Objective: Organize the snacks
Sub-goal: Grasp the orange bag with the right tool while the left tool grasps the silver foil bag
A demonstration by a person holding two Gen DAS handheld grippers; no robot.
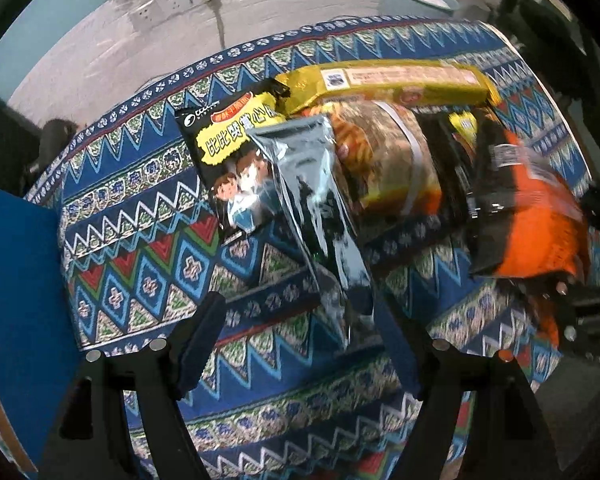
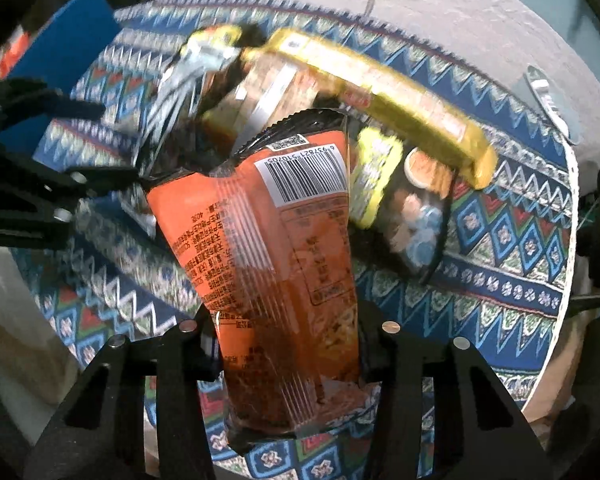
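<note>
With snacks heaped on the patterned tabletop (image 1: 148, 248), the right claw (image 2: 288, 344) gripped the orange noodle packet (image 2: 268, 248) while the left claw (image 1: 300, 344) stood released around a silver packet (image 1: 316, 216), seemingly untouched through blur, so clenching and sorting likely came next.
</note>
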